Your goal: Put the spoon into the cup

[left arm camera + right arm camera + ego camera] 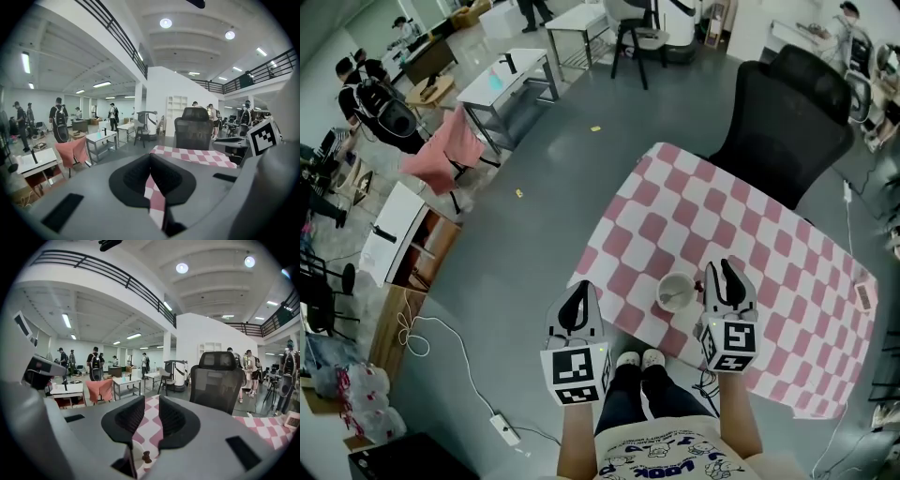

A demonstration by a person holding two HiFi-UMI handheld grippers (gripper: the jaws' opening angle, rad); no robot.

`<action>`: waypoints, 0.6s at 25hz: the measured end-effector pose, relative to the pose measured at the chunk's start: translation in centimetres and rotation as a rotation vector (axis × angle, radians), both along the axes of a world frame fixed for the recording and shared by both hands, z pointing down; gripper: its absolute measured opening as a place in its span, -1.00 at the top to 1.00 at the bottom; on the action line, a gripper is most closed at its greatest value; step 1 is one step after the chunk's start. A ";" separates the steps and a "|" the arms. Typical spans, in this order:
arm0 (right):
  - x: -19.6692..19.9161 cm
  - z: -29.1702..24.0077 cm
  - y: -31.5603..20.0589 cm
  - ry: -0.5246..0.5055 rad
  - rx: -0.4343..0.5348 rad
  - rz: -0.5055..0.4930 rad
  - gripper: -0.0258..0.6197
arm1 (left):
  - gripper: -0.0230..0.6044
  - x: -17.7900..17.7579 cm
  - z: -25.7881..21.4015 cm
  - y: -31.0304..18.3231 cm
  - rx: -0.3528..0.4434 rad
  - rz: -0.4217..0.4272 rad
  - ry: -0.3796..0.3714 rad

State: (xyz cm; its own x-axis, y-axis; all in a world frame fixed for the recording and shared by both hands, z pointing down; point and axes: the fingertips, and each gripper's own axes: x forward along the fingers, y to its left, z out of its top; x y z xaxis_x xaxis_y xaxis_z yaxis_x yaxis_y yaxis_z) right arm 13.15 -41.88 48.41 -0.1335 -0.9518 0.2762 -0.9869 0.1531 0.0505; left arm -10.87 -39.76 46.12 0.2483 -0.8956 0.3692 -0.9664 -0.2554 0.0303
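A white cup (677,291) stands near the front edge of the table with the pink-and-white checked cloth (769,253). A pale spoon (673,299) seems to lie inside it; it is too small to tell more. A small dark brown thing (698,286) sits on the cloth just right of the cup. My right gripper (719,269) hangs above the cloth right of the cup, open, with only cloth showing between its pads (151,404); the cup's rim (134,452) shows low in the gap. My left gripper (578,287) is left of the cup over the table's edge, shut and empty (150,156).
A black office chair (787,122) stands at the table's far side. A small flat object (863,296) lies at the cloth's right edge. On the floor at the left run a white cable and power strip (502,427). Desks, a pink-draped chair (445,150) and people fill the far left.
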 end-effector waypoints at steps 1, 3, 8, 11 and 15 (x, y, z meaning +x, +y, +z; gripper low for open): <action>-0.1 -0.9 0.1 -0.004 0.018 -0.001 0.61 | 0.88 0.0 -0.7 0.0 0.014 -0.001 0.002; -0.3 -2.7 0.2 -0.011 0.054 -0.001 0.67 | 0.88 -0.1 -2.1 0.1 0.044 -0.004 0.003; -0.6 -6.7 0.7 -0.028 0.133 0.000 0.76 | 0.88 -0.5 -5.5 0.3 0.114 -0.011 0.009; -0.5 -8.5 1.4 -0.034 0.168 0.002 0.79 | 0.88 -0.4 -7.0 0.7 0.143 -0.011 0.010; -0.3 -10.7 2.2 -0.036 0.215 0.004 0.83 | 0.88 -0.3 -8.8 1.3 0.182 -0.008 0.010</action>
State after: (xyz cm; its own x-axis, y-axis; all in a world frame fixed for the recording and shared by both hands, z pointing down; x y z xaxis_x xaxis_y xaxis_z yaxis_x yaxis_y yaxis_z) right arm 12.81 -39.66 37.71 -0.1354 -0.9888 0.0620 -0.9893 0.1383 0.0460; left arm -11.13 -38.51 37.35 0.2440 -0.9492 0.1986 -0.9682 -0.2501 -0.0060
